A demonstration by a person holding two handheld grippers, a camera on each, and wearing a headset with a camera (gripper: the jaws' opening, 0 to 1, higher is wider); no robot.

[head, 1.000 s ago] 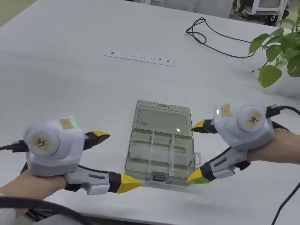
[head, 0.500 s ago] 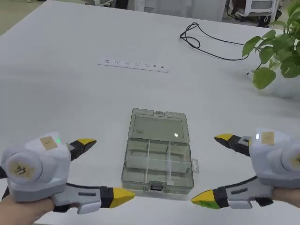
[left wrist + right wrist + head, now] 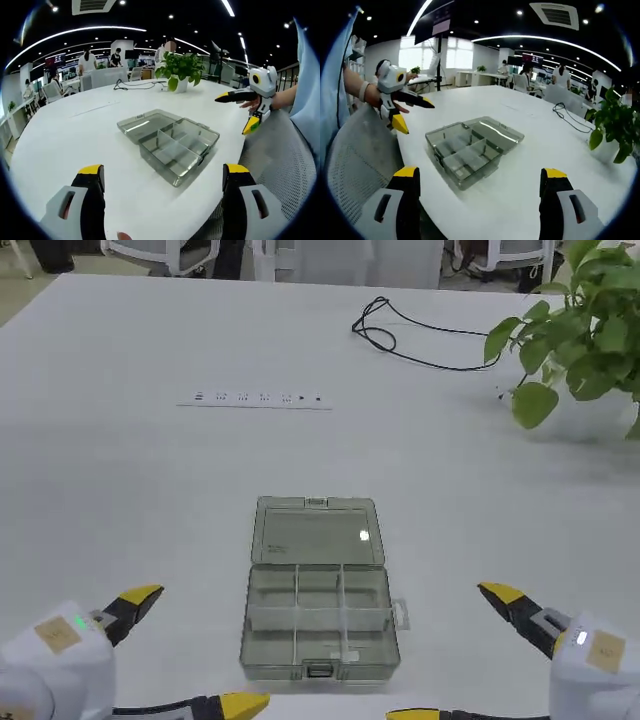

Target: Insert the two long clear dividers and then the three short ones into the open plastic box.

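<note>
Since clear dividers [image 3: 297, 590] are seen seated inside the open plastic box [image 3: 315, 535] on the table [image 3: 120, 490], the task is judged all but done, while the left gripper [image 3: 200, 647] and right gripper [image 3: 443, 650] are poised beside the box, fingers spread and empty.

Both units are the same build: left gripper [image 3: 195, 650] and right gripper [image 3: 450, 652] have rounded white housings and black jaws with yellow tips. Each housing carries a tan sticker [image 3: 56, 635]; on the left one a green LED [image 3: 79, 623] is lit just beside it. The person wears a light blue top [image 3: 306, 100].
</note>
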